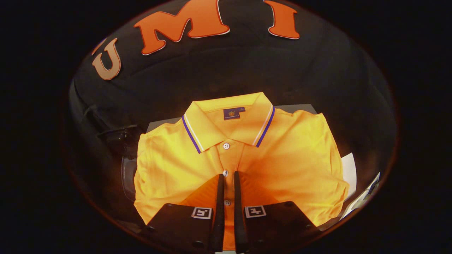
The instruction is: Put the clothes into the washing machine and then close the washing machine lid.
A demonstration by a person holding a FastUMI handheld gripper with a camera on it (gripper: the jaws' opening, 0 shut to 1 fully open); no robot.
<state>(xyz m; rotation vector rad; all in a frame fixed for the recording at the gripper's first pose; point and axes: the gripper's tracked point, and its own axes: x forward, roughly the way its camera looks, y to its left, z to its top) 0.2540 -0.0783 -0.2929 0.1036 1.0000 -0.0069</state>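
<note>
Basically nothing done yet: folded yellow polo shirt with striped collar lies flat on the surface, gripper fingers nearly closed over its button placket, grasping nothing; loading and lid-closing remain.

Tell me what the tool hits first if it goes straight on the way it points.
Probably the shirt. The tool has its fingers nearly together over the button placket, tips near the middle button, with a narrow gap between them. Whether they already touch the cloth is unclear; the collar lies further on.
</note>
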